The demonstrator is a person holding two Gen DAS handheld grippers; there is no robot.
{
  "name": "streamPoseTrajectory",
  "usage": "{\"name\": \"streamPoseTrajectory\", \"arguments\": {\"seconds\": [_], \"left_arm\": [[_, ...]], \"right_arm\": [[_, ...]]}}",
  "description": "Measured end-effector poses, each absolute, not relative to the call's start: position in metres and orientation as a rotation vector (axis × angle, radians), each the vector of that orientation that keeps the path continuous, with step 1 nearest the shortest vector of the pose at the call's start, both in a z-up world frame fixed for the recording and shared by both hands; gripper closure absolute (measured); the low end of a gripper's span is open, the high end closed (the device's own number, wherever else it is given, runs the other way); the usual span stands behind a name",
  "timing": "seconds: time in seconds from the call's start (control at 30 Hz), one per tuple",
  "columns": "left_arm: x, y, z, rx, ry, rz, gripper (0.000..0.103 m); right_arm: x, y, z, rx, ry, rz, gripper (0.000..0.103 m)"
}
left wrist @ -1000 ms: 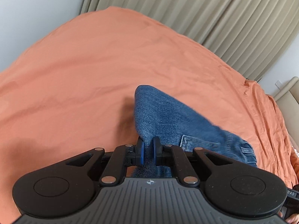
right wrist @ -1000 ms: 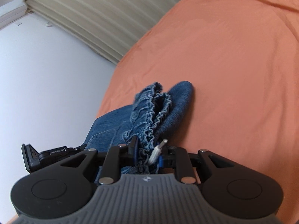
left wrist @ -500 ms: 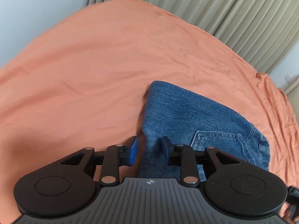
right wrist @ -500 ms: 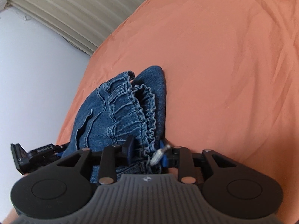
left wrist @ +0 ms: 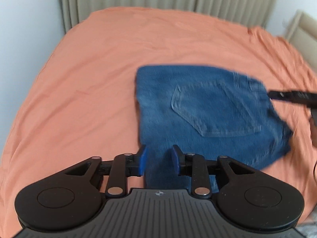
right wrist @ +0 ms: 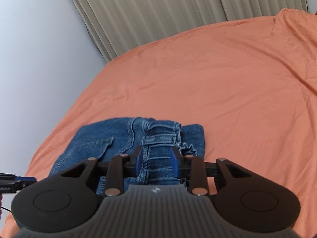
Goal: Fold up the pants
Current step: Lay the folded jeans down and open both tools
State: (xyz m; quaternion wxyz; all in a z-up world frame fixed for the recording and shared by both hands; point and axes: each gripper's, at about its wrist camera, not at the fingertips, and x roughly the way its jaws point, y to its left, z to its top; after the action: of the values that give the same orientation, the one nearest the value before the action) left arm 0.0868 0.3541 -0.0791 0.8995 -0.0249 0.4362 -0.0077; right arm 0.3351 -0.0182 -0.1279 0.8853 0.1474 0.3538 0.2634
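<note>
Denim pants [left wrist: 206, 115] lie folded on the orange sheet [left wrist: 89, 79]. My left gripper [left wrist: 158, 159] and right gripper [right wrist: 156, 161] are spread, holding nothing. Only the right view shows the waistband [right wrist: 160, 132].

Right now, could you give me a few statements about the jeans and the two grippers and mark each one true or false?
1. The jeans lie folded on the orange sheet. True.
2. The left gripper is clamped shut on denim. False: its jaws stand apart, holding nothing.
3. A back pocket faces up. True.
4. The right gripper is shut on the waistband. False: it is open above it.
5. The sheet is blue. False: it is orange.
</note>
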Motion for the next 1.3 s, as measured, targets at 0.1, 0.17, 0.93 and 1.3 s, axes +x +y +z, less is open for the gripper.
{"name": "streamPoseTrajectory", "arguments": {"seconds": [0.1,0.17,0.93,1.3], "left_arm": [[0.089,0.345,-0.097,0.038,0.984,-0.007,0.070],[0.091,0.348,-0.107,0.027,1.033,-0.007,0.070],[-0.025,0.248,0.130,0.101,0.519,0.141,0.058],[-0.117,0.222,0.209,0.238,0.429,0.251,0.043]], "right_arm": [[0.339,-0.003,-0.145,0.229,0.797,0.521,0.083],[0.337,-0.003,-0.150,0.212,0.800,0.512,0.083],[0.190,-0.045,0.021,0.088,0.548,0.661,0.053],[0.096,-0.073,0.058,0.092,0.458,0.678,0.050]]}}
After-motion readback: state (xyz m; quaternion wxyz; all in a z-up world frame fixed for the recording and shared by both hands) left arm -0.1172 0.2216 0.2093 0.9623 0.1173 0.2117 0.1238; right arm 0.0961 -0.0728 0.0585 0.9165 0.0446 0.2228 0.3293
